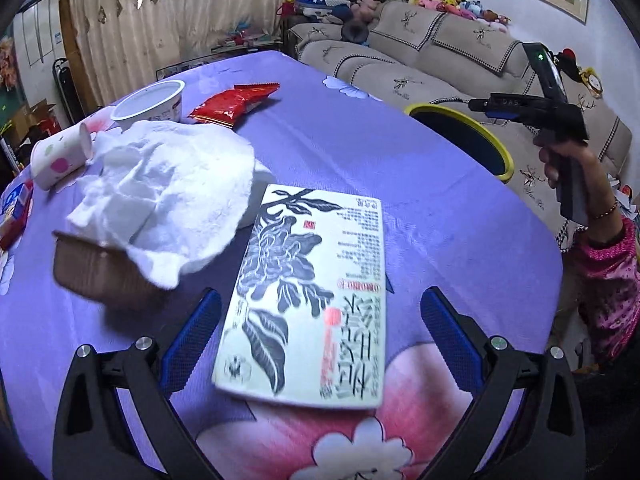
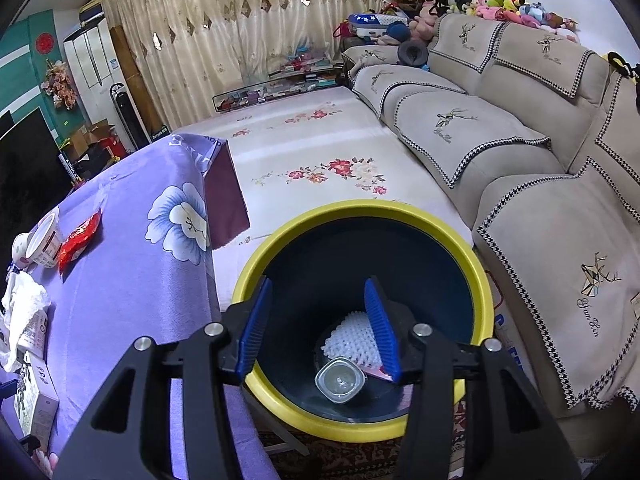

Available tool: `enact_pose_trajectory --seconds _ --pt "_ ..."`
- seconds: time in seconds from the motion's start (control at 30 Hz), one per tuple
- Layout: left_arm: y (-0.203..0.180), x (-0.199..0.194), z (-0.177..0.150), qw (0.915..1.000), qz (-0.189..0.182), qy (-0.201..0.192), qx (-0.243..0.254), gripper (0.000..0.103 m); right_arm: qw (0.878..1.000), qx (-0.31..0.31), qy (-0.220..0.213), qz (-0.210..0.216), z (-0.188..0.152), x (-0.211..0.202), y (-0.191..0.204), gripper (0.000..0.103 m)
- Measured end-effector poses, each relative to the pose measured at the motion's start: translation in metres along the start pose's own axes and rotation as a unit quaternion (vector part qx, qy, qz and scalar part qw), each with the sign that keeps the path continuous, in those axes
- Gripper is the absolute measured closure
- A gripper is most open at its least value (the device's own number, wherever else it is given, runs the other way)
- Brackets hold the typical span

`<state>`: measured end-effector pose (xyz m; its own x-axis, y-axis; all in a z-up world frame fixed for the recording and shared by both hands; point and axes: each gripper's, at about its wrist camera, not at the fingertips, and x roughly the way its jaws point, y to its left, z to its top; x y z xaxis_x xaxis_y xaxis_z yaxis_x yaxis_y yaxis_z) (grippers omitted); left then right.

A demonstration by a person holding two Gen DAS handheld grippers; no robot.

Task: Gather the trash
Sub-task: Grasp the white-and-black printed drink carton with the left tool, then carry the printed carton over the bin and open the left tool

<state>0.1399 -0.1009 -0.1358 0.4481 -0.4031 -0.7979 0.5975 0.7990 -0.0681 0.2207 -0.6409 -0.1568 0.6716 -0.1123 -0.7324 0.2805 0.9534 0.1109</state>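
My left gripper [image 1: 320,312] is open and empty above the purple tablecloth, its fingers either side of a white book [image 1: 308,292]. Left of it lie a crumpled white tissue [image 1: 168,196] over a brown box [image 1: 96,268], a tipped paper cup [image 1: 60,156], a white yogurt tub [image 1: 152,104] and a red snack wrapper [image 1: 232,104]. My right gripper [image 2: 316,308] is open and empty over the yellow-rimmed bin [image 2: 476,276]. Inside the bin lie a clear plastic cup [image 2: 340,380] and a white bumpy sheet [image 2: 352,340]. The bin also shows in the left wrist view [image 1: 508,160].
A beige sofa [image 2: 500,152] runs along the right, with plush toys on its back. A floral-covered bench [image 2: 320,152] lies beyond the bin. The table [image 2: 132,272] stands left of the bin. A red and blue packet [image 1: 16,212] lies at the table's left edge.
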Motion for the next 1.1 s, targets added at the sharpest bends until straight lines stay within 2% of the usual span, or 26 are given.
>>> enact_pose_trajectory --seconds 0.1,0.17,0.3,0.43,0.6,0.7,0.87,1.1 --pt "-0.001 0.006 0.004 1.0000 0.000 0.005 0.003 0.005 1.000 0.002 0.003 0.000 0.000 0.002 -0.001 0.057" --pt "-0.002 0.012 0.006 0.9999 0.002 0.012 0.003 0.011 1.000 0.002 0.005 0.002 -0.001 0.004 -0.001 0.057" --pt "-0.006 0.017 0.007 0.9995 0.017 0.025 0.004 0.030 1.000 0.002 0.008 0.003 -0.003 0.007 -0.003 0.057" --pt "-0.013 0.015 0.007 0.9996 0.002 0.028 0.002 0.030 1.000 0.006 0.007 0.004 -0.004 0.007 -0.007 0.057" --pt "-0.034 0.005 0.019 0.9996 -0.013 0.011 0.020 0.030 1.000 0.011 0.000 0.002 -0.004 0.001 -0.015 0.057" --pt "-0.045 0.002 0.034 0.9991 -0.024 0.001 0.034 0.030 1.000 0.013 -0.008 -0.002 -0.004 -0.006 -0.020 0.057" --pt "-0.066 0.011 0.077 0.9970 -0.045 -0.013 0.061 0.030 0.999 0.020 -0.024 -0.014 -0.003 -0.022 -0.036 0.057" --pt "-0.117 0.050 0.151 0.9885 -0.090 -0.024 0.119 0.030 0.998 0.038 -0.038 -0.035 -0.005 -0.040 -0.068 0.057"
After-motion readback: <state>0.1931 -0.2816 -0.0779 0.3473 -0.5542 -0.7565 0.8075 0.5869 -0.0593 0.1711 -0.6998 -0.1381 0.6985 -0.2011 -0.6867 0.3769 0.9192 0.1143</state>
